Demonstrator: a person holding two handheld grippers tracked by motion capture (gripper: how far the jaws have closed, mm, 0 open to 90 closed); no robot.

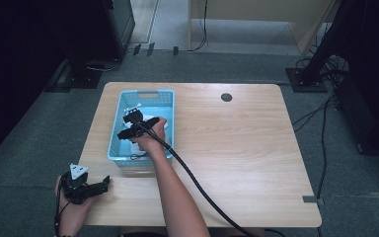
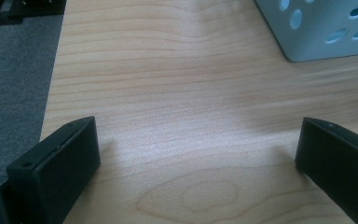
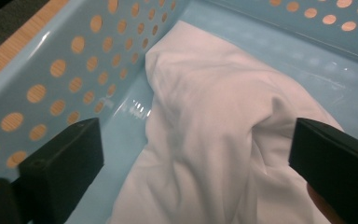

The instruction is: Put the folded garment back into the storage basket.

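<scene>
A white cloth (image 3: 209,135) lies bunched on the floor of the blue perforated basket (image 1: 114,131), which stands on the wooden table (image 1: 237,148) near its left edge, closer to the far side than the near one. The right gripper (image 1: 137,124) hangs inside the basket over the cloth with its jaws spread wide; in the right gripper view a raised fold of the fabric sits between them, but the pads do not press on it, so the cloth rests free. The left gripper (image 1: 86,186) lies at the near left corner of the table, its jaws also spread with only bare wood between them, pointing towards the basket's near corner and well apart from it. From here the chief risk seems to be the loose fabric: a crease may brush or cling to a jaw, and if the hand lifts out carelessly the cloth could be dragged up and draped over the basket's wall. The left jaw also stands close to the basket's perforated side, so a sideways pull could knock that wall and slide the light basket along the table, as nothing steadies it.
</scene>
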